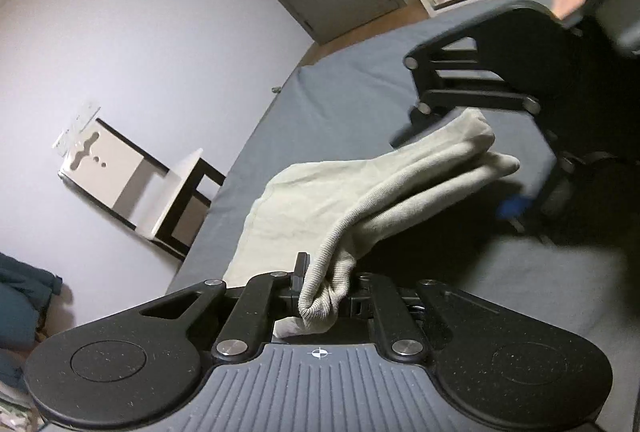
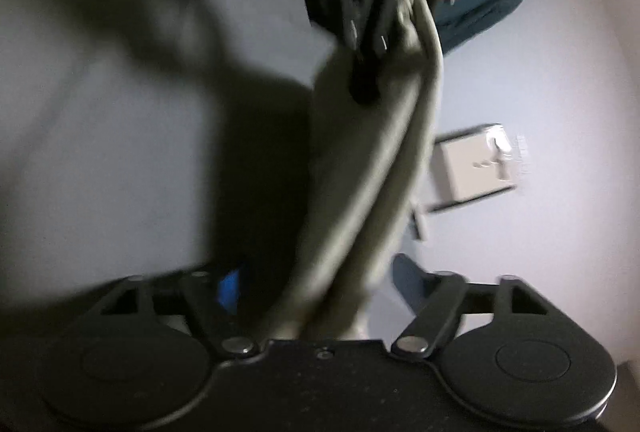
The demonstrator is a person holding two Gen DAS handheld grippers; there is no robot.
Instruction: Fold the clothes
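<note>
Pinching the ribbed cuffs of the grey socks [image 1: 384, 188] tight, the left gripper [image 1: 326, 296] is stretching them above the bed [image 1: 340, 92] toward the right gripper [image 2: 320, 312], which is apparently clamping the toes — too hard a tug is risking a slip.

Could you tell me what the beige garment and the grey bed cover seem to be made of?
The beige garment looks like a soft knit, probably cotton: ribbed cuff, matte surface, limp drape. The grey bed cover looks like smooth woven fabric, matte, with faint creases; its fibre cannot be told.
</note>
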